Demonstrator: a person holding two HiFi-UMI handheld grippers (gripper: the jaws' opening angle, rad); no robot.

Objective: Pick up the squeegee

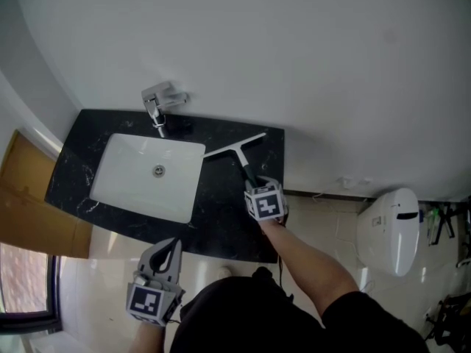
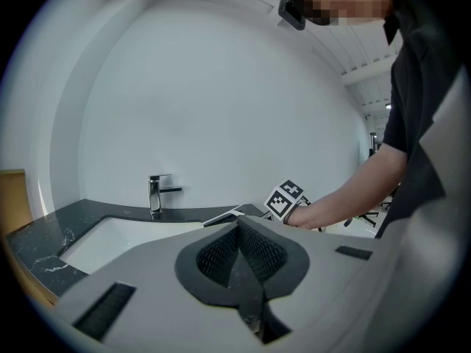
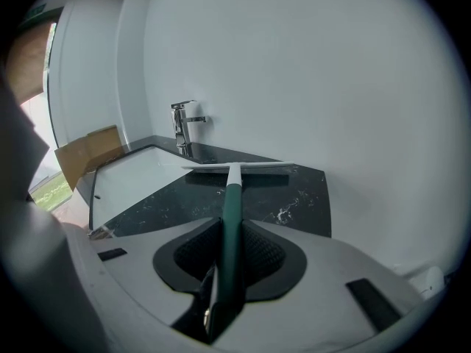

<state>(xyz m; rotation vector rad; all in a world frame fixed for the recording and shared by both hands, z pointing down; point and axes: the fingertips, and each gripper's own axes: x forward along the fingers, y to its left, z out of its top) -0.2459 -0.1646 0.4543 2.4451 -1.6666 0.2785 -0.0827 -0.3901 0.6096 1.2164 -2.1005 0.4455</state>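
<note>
Closest in, at the frame's six o'clock, the left gripper point(image 1: 171, 247) hangs off the front edge of the counter point(image 1: 221, 219), its jaws pressed together on nothing. At the sink's point(image 1: 125, 186) three o'clock, the right gripper point(image 1: 255, 184) clamps the dark green handle of the squeegee point(image 1: 237, 148), whose white blade points toward the wall. At the sink's twelve o'clock stands the faucet point(image 1: 159, 101).

A plain white wall point(image 1: 309, 50) backs a black marbled counter point(image 1: 221, 219) with a white sink point(image 1: 143, 193) and chrome tap point(image 1: 157, 103), above pale glossy floor point(image 1: 324, 223), with a wooden panel point(image 1: 33, 204) and window point(image 1: 22, 282) at left.
</note>
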